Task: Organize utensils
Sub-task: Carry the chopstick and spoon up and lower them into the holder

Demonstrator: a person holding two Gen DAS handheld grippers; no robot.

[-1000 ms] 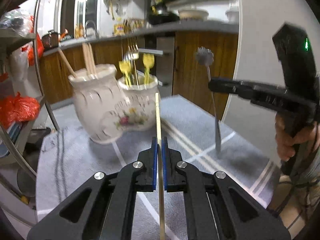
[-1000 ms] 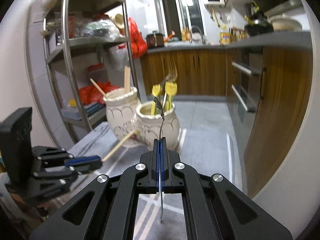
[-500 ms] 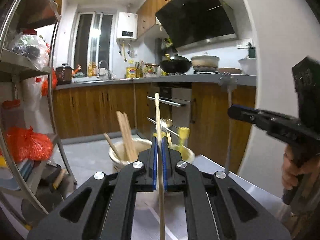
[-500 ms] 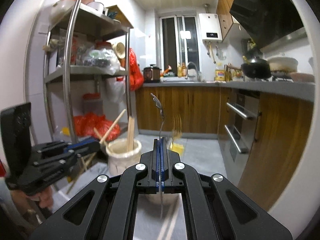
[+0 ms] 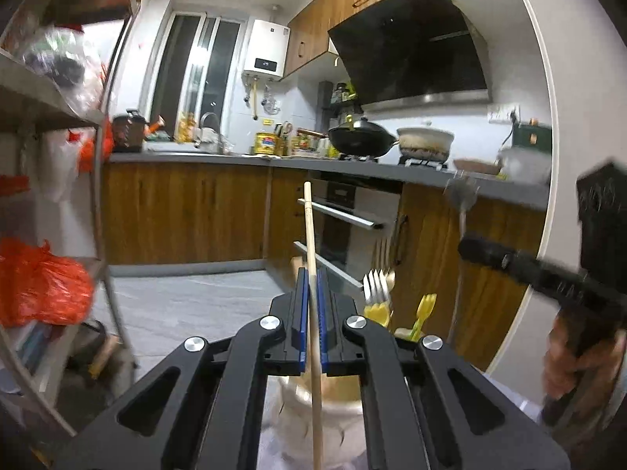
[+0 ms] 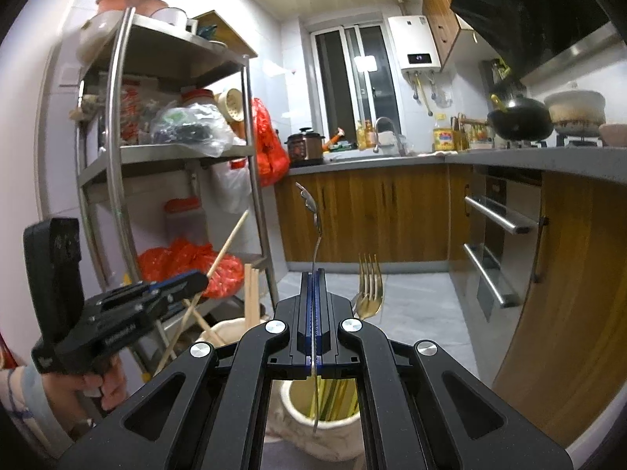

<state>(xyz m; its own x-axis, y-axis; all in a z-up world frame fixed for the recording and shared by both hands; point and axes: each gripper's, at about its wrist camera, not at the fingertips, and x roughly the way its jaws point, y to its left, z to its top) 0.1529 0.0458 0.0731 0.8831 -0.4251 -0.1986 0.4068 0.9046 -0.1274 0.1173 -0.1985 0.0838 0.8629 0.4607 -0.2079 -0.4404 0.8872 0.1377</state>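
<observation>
the left gripper (image 5: 311,297) has its blue fingers (image 5: 299,313) pinched on a wooden chopstick (image 5: 310,243), which stands nearly upright: its upper end rises well past the fingertips, its lower end runs down between the fingers toward the cream jar (image 5: 325,411) directly below. the right gripper (image 6: 313,305) is closed on a thin metal utensil (image 6: 313,227) (a spoon or fork seen edge-on, i cannot tell which), also held close to vertical, with its lower tip hanging at the mouth of the second jar (image 6: 325,431), where gold stems and a fork (image 6: 370,278) already stand. the other jar (image 6: 219,333), to the left in the right view, holds chopsticks and flat wooden sticks.

what the next move turns on, as i judge it, is that each long axis already points straight down into a jar, so each piece sits above its own holder and needs only a lowering and a release. the right utensil looks nearer to going in. a tilted drop could catch the chopstick on the jar's rim.
</observation>
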